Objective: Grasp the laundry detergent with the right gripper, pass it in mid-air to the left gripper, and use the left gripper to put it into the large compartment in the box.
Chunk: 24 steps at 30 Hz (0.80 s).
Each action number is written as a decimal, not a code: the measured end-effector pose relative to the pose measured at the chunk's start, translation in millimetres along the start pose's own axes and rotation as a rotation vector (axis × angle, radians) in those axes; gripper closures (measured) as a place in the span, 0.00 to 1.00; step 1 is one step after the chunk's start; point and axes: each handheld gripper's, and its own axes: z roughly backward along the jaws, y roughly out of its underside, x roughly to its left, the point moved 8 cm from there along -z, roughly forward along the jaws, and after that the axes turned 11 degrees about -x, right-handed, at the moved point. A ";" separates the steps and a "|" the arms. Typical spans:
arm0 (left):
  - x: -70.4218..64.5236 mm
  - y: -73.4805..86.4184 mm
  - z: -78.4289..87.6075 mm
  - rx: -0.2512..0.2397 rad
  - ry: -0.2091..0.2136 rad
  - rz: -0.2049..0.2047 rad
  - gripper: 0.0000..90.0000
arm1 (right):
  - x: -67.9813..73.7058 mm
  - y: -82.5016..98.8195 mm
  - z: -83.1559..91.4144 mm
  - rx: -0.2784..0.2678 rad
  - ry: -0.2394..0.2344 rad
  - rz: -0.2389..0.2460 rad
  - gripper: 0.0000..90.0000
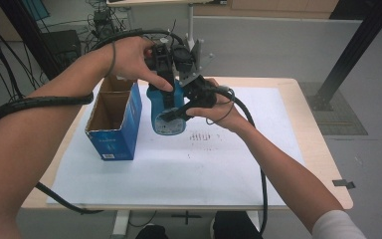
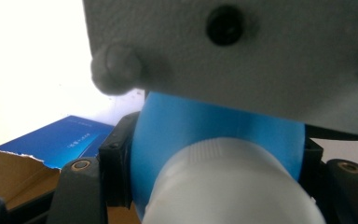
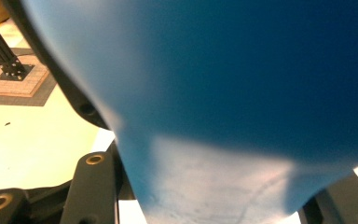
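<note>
**Both grippers clamp a blue bottle above the table**

A blue bottle [image 1: 166, 112] hangs in the air over the white paper sheet [image 1: 204, 164], just right of the open blue cardboard box [image 1: 113, 122]. The left gripper [image 1: 171, 74] comes down from above, its jaws pressed against the bottle's shoulder just below the white cap [image 2: 223, 186]. The right gripper [image 1: 179, 112] reaches in from the side, jaws closed on the bottle's lower body. The box stands on the wooden table [image 1: 323, 164].

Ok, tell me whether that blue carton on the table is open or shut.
Open. In the high view the blue carton stands upright with its top flaps spread, showing bare brown cardboard inside; whether anything lies at the bottom, cannot tell.
</note>
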 end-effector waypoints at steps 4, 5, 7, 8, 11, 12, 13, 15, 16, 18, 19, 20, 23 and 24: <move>-0.1 0.2 -0.2 0.003 -0.001 0.001 0.40 | 0.2 0.0 -0.4 0.000 -0.002 0.001 0.49; -0.2 0.2 -0.2 0.006 0.000 0.004 0.40 | 0.1 0.2 -0.5 0.002 -0.001 0.001 0.49; -0.3 0.0 -0.3 0.006 -0.002 0.005 0.40 | 0.2 0.3 -0.3 0.002 -0.001 0.001 0.49; -0.3 -0.1 -0.4 0.006 -0.001 0.006 0.40 | 0.2 0.4 -0.2 0.003 -0.002 0.002 0.49; -0.3 -0.8 -1.5 0.002 -0.002 0.007 0.40 | 0.2 0.8 0.1 0.005 -0.002 0.001 0.49; -0.3 -0.9 -1.3 0.006 -0.001 0.006 0.40 | 0.3 1.0 0.3 0.006 -0.002 0.001 0.49; -0.3 -1.1 -1.3 0.008 -0.002 0.003 0.40 | 0.2 1.1 0.4 0.007 -0.002 0.000 0.49; -0.4 -1.5 -1.7 0.008 -0.005 -0.001 0.40 | -0.1 1.3 0.6 0.008 0.000 0.002 0.49; -0.7 -1.6 -1.5 0.012 -0.003 -0.002 0.40 | 0.1 1.3 0.6 0.007 -0.001 0.001 0.49; -0.9 -1.7 -1.4 0.012 -0.006 -0.004 0.41 | 0.4 1.1 0.5 0.007 -0.002 0.000 0.49; -0.9 -1.8 -1.5 0.010 -0.008 -0.006 0.41 | 0.2 1.0 0.4 0.006 -0.001 0.001 0.49; -0.8 -1.6 -1.3 0.011 -0.010 -0.006 0.41 | 0.0 1.0 0.4 0.005 0.000 0.002 0.49; -0.9 -1.1 -1.4 0.012 -0.010 -0.006 0.41 | -0.2 0.8 -0.2 0.003 0.000 0.002 0.48; -0.9 -1.1 -1.4 0.012 -0.010 -0.006 0.41 | 0.0 0.8 -0.5 0.003 -0.001 0.002 0.48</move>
